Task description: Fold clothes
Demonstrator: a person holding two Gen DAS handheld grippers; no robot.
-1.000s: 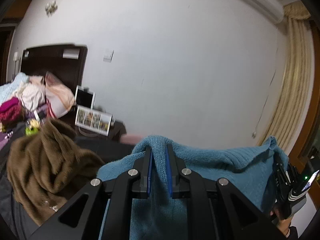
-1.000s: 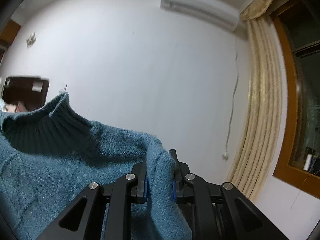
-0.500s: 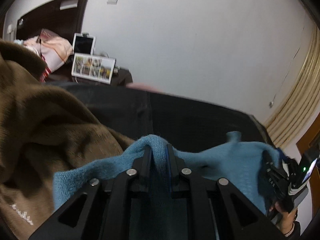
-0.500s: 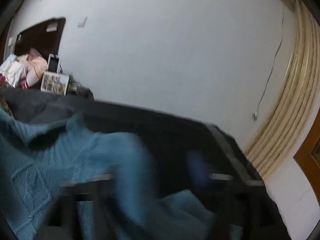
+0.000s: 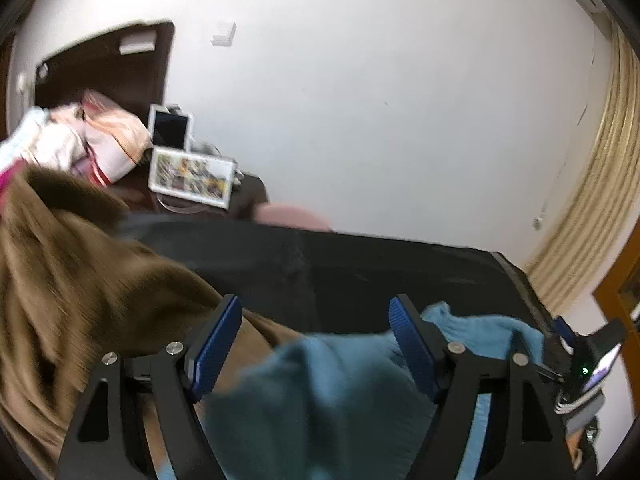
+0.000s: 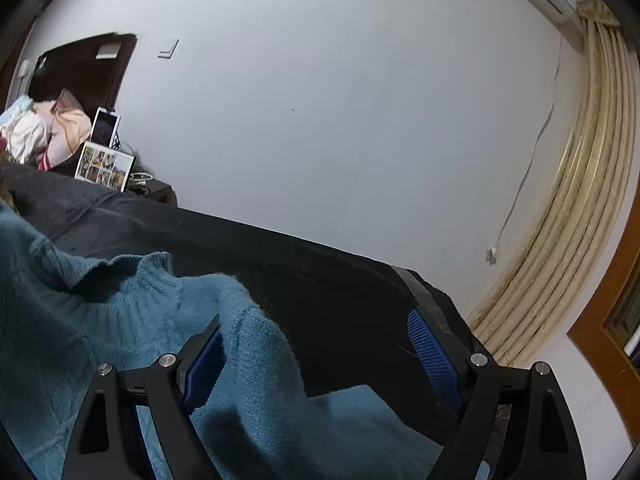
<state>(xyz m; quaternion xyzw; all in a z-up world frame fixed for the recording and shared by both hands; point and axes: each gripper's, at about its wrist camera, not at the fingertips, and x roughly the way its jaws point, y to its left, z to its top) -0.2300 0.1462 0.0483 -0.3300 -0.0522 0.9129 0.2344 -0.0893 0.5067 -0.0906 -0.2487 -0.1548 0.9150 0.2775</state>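
While loose, blue sweater (image 6: 100,320) on bed (image 6: 340,280)

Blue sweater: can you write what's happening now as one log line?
step: release | blue sweater: on dark bed | left tool: open, just opened | right tool: open | brown garment: beside

The left claw (image 5: 316,344) points down at a slant, and its jaws have just been opening; blue cloth lies between the blue pads (image 5: 216,344) without being pressed. The right claw (image 6: 316,354) also stands wide apart, its jaws having just opened, the cloth loose against one pad.
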